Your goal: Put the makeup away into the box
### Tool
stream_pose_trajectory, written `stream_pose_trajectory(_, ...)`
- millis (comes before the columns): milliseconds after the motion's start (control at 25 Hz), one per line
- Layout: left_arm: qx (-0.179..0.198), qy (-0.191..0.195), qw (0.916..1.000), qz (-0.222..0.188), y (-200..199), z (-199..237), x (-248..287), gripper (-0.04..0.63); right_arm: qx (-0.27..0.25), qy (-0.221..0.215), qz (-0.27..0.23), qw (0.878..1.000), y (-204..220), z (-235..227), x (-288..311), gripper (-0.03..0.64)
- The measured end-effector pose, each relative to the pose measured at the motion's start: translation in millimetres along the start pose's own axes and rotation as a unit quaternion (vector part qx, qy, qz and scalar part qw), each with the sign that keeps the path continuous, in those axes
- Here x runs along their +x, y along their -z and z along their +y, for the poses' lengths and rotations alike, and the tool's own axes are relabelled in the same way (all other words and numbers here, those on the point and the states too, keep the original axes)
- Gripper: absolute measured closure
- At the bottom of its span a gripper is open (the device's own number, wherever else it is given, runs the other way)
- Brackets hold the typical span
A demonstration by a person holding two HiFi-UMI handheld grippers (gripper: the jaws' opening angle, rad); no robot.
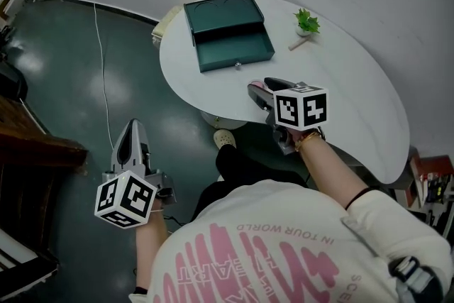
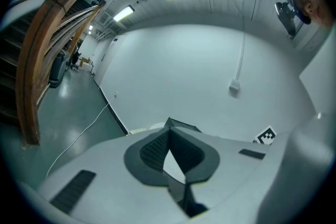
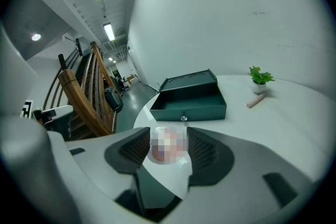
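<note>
Dark green box, white table (green potted plant)

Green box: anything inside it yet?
Head view: green box open, floor bare, nothing in it. Right gripper view: front wall hides the near floor. Right tool holds the pink makeup item.

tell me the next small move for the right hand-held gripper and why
Probably carry the pink makeup item forward over the open green box and lower it in. The right hand-held gripper is closed on it near the edge of the table, short of the box, whose inside looks empty.
</note>
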State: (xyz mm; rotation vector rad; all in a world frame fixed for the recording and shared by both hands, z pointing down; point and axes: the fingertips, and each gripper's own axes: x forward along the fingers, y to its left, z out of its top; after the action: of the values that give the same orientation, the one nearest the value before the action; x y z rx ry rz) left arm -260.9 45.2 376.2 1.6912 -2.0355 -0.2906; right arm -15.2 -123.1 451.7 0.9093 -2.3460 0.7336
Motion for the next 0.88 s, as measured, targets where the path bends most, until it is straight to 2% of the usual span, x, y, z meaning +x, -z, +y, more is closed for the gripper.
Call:
stream_pose_trajectory(240,-0.015,-0.006,0.9999,0.003,5.3,14.0,17.3,0.594,-0.019,0.006,0.015,1.0,-15.2,-1.4,17.8,0.397)
stream_pose_trajectory(480,-0.002,-0.026,0.9997,0.0,-8.4,35.4,44.6,0.594,-0.051,0.01,0.024,0.998,-52.9,-11.1,54.1,0.397)
stream_pose_trajectory(760,-0.007,-0.057,0.9983,0.011,-18.3,59.7,68.0,0.594,-0.053,-0.023,0.07,0.996,-75.5,-17.2,105.7,0.397)
stream_pose_trajectory(880,-0.01,-0.086,0.9963,-0.002,-21.9,75.2,68.4,0.594,-0.082,-0.035,0.086,0.992,-83.8,-15.5,127.8,0.397)
